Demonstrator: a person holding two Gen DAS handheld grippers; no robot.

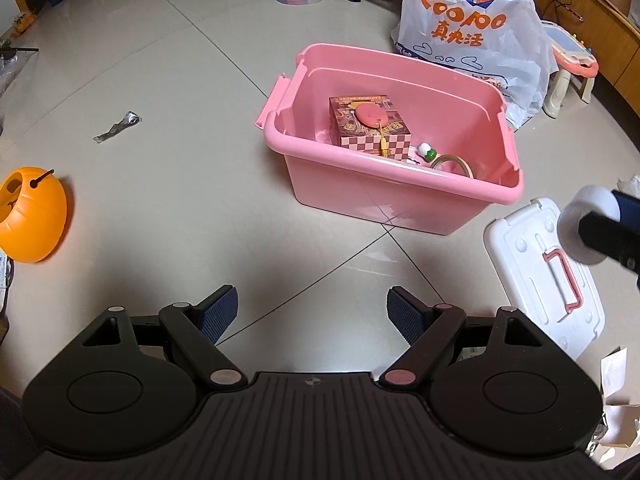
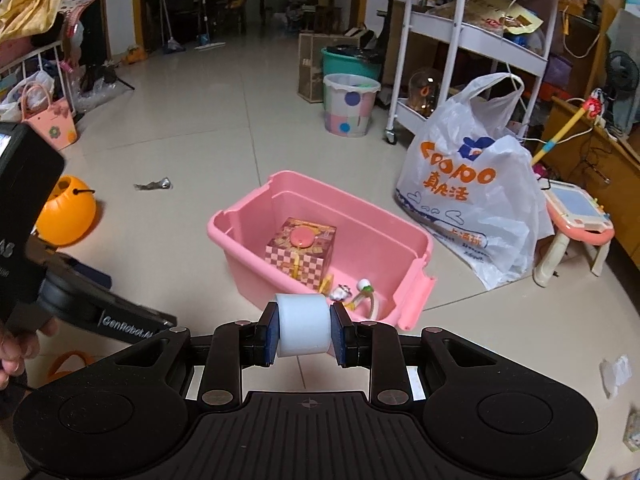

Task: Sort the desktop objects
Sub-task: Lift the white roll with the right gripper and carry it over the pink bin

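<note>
The right gripper [image 2: 303, 332] pinches a white roll [image 2: 304, 330] by its flat ends, axis running across the fingers. The pink bin [image 2: 404, 240] lies just ahead and below. The left gripper [image 1: 312, 314], spread and holding nothing, hangs over bare floor short of the bin.

White tape roll [image 2: 304, 325] held above the floor, open pink bin [image 2: 412, 240] with checkered box [image 2: 300, 254] and small toys inside
</note>
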